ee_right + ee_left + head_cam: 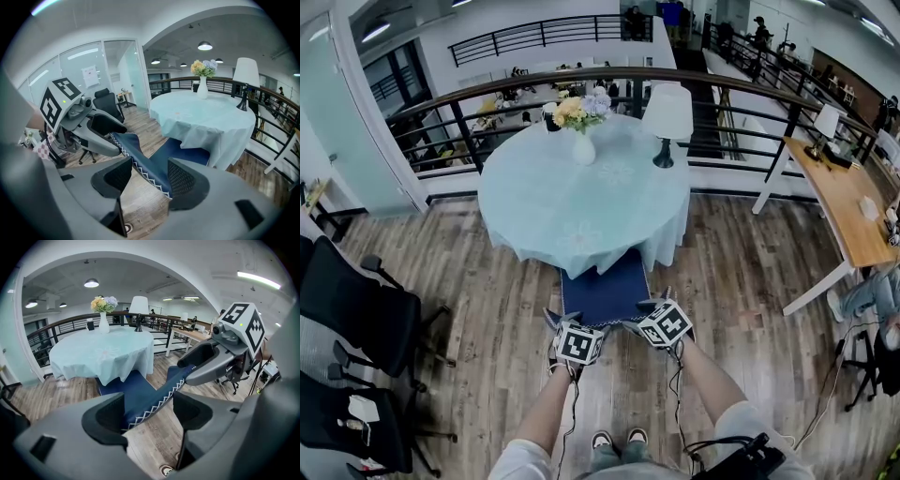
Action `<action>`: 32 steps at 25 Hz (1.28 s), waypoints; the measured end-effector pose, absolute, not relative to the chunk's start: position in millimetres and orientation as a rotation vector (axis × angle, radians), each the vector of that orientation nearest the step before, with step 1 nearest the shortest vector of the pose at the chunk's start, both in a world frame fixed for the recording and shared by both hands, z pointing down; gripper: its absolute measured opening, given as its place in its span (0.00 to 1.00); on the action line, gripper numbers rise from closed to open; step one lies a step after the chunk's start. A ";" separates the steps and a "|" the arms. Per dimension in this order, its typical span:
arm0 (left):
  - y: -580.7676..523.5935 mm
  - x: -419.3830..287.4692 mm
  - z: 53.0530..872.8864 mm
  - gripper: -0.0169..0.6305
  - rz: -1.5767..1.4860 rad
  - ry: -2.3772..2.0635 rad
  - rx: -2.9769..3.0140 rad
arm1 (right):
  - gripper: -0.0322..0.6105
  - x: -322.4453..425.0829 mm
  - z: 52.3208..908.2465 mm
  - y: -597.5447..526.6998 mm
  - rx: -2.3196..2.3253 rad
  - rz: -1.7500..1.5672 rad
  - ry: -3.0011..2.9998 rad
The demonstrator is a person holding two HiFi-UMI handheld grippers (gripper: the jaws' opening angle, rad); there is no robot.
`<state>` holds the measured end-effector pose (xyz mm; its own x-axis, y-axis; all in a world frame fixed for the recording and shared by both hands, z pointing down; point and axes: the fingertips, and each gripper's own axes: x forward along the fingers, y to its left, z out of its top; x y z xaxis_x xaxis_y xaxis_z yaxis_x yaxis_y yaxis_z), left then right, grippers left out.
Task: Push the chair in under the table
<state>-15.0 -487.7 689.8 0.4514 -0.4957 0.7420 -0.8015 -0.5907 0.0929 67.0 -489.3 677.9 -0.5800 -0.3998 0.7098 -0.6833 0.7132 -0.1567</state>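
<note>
1. Two black office chairs (347, 305) are standing at far left on the wood-plank floor (750, 272).
2. I am keeping the left gripper (149, 401) pinching the stitched top edge of the dark blue padded chair (605, 286).
3. The chair's seat is sitting partly under the round table draped in pale teal cloth (534, 206), with its back facing me.
4. I am holding the right gripper (150, 173) clamped on the same edge, just beside the left one.
</note>
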 end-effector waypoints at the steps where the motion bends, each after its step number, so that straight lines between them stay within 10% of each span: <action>1: -487.7 -14.6 689.5 0.53 0.952 -1.088 2.272 | 0.44 67.3 677.5 -489.5 0.810 0.560 -2.252; 32: -450.1 -23.9 609.3 0.52 0.550 -1.371 2.380 | 0.43 60.9 598.5 -453.7 1.215 0.449 -2.511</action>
